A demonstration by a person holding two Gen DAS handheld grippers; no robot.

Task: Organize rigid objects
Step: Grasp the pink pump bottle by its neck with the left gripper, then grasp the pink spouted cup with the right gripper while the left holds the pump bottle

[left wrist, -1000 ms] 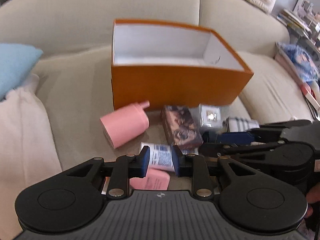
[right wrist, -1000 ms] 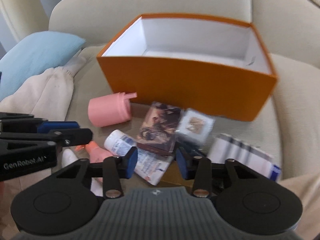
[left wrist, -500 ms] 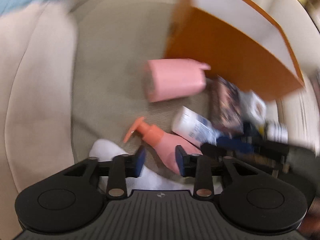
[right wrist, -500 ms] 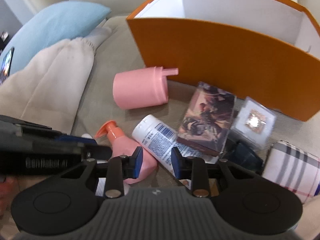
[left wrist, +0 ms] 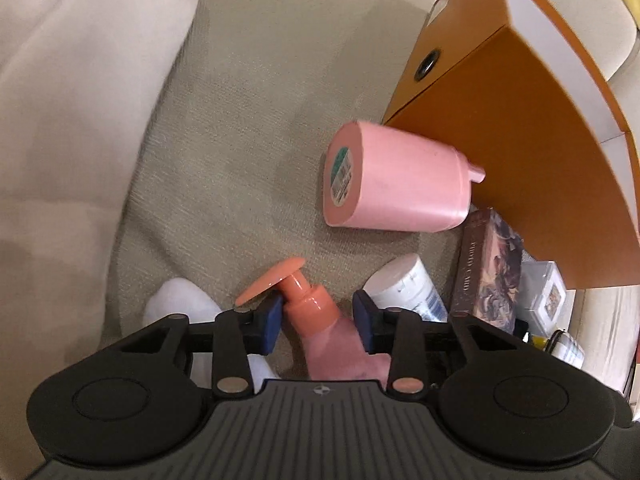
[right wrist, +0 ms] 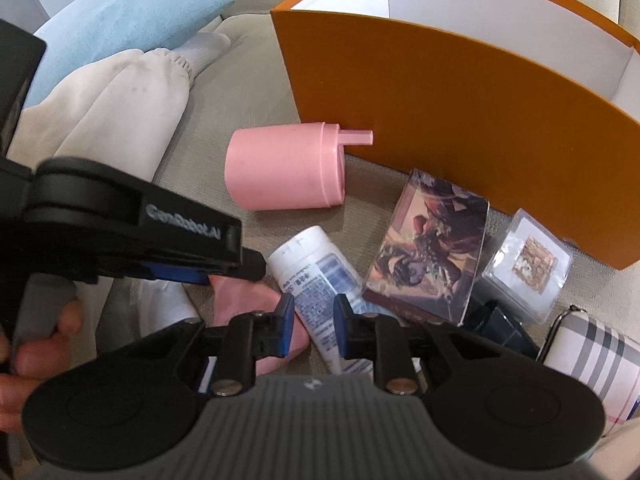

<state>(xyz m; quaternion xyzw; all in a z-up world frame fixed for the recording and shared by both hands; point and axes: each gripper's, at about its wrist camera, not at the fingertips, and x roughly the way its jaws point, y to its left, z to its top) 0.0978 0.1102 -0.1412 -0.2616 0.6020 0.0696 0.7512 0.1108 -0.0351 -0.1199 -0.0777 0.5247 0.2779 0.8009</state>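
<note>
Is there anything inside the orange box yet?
No, the orange box shows only bare white walls inside, while the pink cup lies outside it.

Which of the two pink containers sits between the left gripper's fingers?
The salmon pump bottle, with its flat disc pump head; the wide pink canister lies apart by the orange box.

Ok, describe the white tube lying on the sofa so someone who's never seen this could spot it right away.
Find the big orange box on the beige sofa. In front of it lies a fat pink container; just nearer is the white tube, lying flat. It alone is white with blue printed text, between a coral pump bottle and a picture card box.
</note>
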